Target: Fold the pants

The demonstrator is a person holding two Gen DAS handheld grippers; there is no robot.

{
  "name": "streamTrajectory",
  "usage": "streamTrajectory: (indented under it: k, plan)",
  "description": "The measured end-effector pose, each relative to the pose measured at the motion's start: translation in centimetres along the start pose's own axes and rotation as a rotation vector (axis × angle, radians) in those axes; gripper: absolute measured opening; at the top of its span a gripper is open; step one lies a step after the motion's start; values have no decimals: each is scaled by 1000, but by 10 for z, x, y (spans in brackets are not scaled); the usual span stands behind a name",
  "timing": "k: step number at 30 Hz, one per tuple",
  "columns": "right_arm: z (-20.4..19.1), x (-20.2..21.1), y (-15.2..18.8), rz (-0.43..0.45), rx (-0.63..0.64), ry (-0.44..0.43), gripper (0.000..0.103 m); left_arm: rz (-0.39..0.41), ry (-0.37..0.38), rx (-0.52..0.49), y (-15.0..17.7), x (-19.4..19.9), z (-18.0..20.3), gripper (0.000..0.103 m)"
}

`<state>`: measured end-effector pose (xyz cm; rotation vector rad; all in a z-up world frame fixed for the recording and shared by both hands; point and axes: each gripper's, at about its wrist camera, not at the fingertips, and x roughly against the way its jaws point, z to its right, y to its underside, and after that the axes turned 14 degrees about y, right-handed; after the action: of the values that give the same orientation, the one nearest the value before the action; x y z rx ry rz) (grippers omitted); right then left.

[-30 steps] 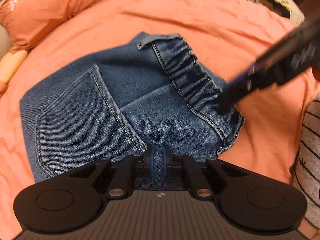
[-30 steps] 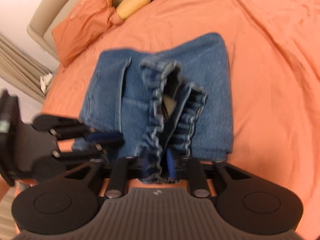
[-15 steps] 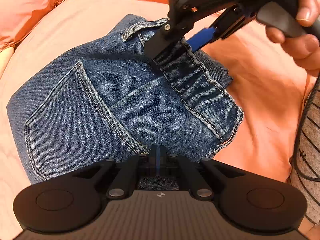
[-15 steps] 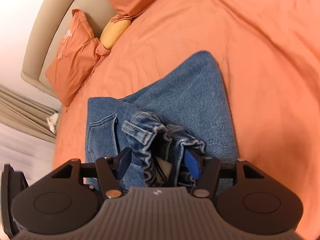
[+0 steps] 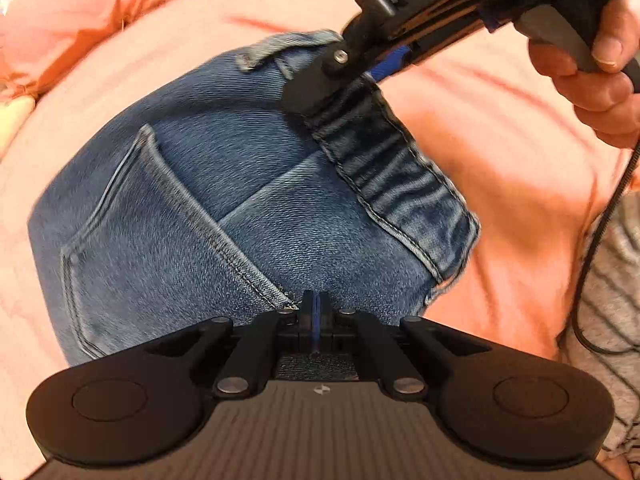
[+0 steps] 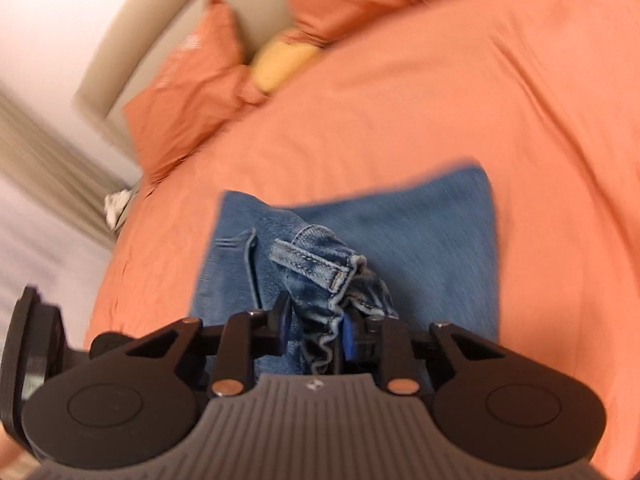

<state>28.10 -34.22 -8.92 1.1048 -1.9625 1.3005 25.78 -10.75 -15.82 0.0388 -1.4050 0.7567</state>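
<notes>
**Two grippers pinch one folded pair of jeans**

We see the jeans (image 5: 224, 208) folded on an orange bedspread (image 5: 500, 152), filling the frame's middle. Our left gripper (image 5: 316, 320), bottom centre, is clamped on the near edge. Our right gripper (image 6: 314, 330) has closed on the waistband (image 5: 400, 172), which runs from upper centre to lower right, so any further fold likely turns about that line.

Pants (image 5: 248, 208) on bed (image 5: 500, 132), below pillows (image 6: 188, 92)
</notes>
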Motion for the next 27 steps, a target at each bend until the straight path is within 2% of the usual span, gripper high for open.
streamTrajectory:
  k: [3, 6, 8, 13, 17, 24, 25, 27]
  plan:
    - [-17, 18, -30, 41, 58, -1, 20, 67, 25, -17, -13, 25, -4, 0]
    - [-19, 17, -55, 33, 79, 78, 19, 104, 53, 0, -27, 30, -12, 0]
    - [-10, 6, -63, 7, 72, 129, 19, 99, 72, 21, -35, 19, -17, 0]
    - [25, -37, -54, -69, 32, 235, 18, 69, 118, 77, -37, -20, -34, 0]
    - [54, -65, -43, -101, -20, 273, 18, 71, 138, 99, -35, -27, -39, 0]
    - [58, -81, -41, -118, -37, 300, 20, 66, 127, 99, -26, -24, -38, 0]
    - [55, -81, -42, -118, -35, 305, 22, 66, 126, 104, -26, -23, -36, 0]
    - [51, -74, -40, -113, -19, 323, 36, 73, 116, 103, -25, -16, -32, 0]
